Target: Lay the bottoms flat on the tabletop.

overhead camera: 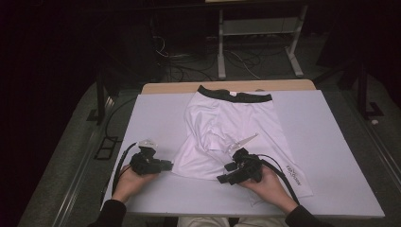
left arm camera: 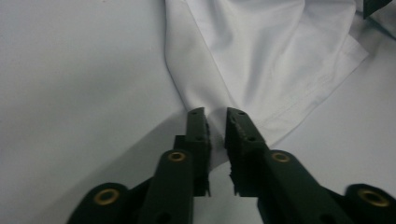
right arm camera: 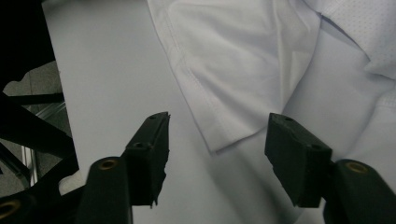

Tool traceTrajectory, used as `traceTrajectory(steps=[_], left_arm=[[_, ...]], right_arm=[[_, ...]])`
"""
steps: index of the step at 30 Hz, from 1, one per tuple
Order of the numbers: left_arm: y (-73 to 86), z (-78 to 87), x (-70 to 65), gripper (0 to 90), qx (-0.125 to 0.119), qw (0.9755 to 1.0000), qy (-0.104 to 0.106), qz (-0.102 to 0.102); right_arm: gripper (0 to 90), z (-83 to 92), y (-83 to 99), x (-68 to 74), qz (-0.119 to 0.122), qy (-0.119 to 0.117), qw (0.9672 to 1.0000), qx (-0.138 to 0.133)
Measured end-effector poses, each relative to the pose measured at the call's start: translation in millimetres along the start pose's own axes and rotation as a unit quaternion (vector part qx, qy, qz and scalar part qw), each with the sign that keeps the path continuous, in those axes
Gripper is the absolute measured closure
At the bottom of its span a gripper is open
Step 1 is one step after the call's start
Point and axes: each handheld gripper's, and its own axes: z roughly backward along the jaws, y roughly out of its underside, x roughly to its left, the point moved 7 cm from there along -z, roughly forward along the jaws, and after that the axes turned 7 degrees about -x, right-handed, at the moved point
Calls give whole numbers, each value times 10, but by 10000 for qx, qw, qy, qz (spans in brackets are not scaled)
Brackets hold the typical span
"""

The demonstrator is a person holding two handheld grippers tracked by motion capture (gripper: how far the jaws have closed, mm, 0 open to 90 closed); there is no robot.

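1. A pair of white shorts point(overhead camera: 227, 135) with a dark waistband point(overhead camera: 235, 96) is spread on the white desk point(overhead camera: 331, 156), waistband at the far edge and leg hems toward the person. The cloth is rumpled in the middle, so it is judged that flattening or folding is the work in hand.
2. The left gripper point(overhead camera: 163, 165) is held low at the near left corner of the shorts. In the left gripper view its fingers point(left arm camera: 198, 133) are seen drawn nearly together with the corner of the hem point(left arm camera: 215, 128) pinched between them; the corner is judged to be gripped so that the leg can be pulled or lifted.
3. The right gripper point(overhead camera: 226, 178) rests over the near right part of the shorts. In the right gripper view its fingers point(right arm camera: 152, 140) stand apart, with another hem corner point(right arm camera: 222, 140) lying between them on the desk but not pressed; a second grip appears to be in preparation.
4. Corners seem to be chosen at both sides so that the cloth can be moved evenly.
5. No containers are seen on the desk.
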Motion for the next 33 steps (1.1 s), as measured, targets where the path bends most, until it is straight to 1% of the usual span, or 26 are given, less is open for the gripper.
traceTrajectory(steps=[3, 4, 7, 9, 10, 13, 15, 17, 19, 20, 21, 24, 25, 28, 30, 33], left_arm=[[-13, -21, -15, 868, 40, 10000, 25, -16], [-17, -25, -19, 870, 53, 10000, 12, -41], [-20, -31, -28, 874, 37, 10000, -4, -33], [-18, -32, -30, 873, 21, 10000, 2, -20], [-18, -31, -30, 873, 19, 10000, 1, -14], [-17, -33, -32, 873, -4, 10000, 8, -8], [-17, -35, -33, 873, -9, 10000, 13, -2], [-19, -37, -36, 873, -13, 10000, 8, -11], [-21, -41, -40, 872, -9, 10000, 17, 0], [-25, -43, -42, 872, -3, 10000, 25, -1], [-28, -47, -47, 872, 0, 10000, 33, 17], [-41, -62, -54, 872, 14, 10000, 38, -6], [-44, -66, -57, 873, 12, 10000, 40, -7], [-51, -71, -73, 873, 33, 10000, 53, -25], [-52, -69, -84, 872, 39, 10000, 60, -29], [-49, -72, -88, 873, 53, 10000, 71, -37]], right_arm=[[441, -22, 13, -16, -9, 61, 10000, 50], [450, -26, 16, -16, -15, 58, 10000, 60], [459, -69, 43, -15, 6, 111, 9998, 152], [459, -106, 64, -8, -22, 161, 9997, 196], [464, -117, 60, -5, 41, 195, 9997, 132], [475, -141, 57, 24, 121, 317, 9994, 120], [504, -159, 57, 46, 255, 491, 9984, 123], [544, -173, 56, 58, 460, 723, 9962, 154], [568, -183, 57, 67, 497, 840, 9951, 147], [592, -186, 56, 65, 519, 876, 9947, 132], [613, -188, 56, 63, 550, 961, 9938, 124], [649, -200, 56, 62, 614, 1077, 9923, 62], [652, -208, 59, 68, 655, 1144, 9913, 23], [665, -215, 63, 91, 772, 1263, 9890, 16], [705, -220, 63, 99, 848, 1272, 9882, -26], [800, -232, 63, 109, 859, 1250, 9884, -113]])
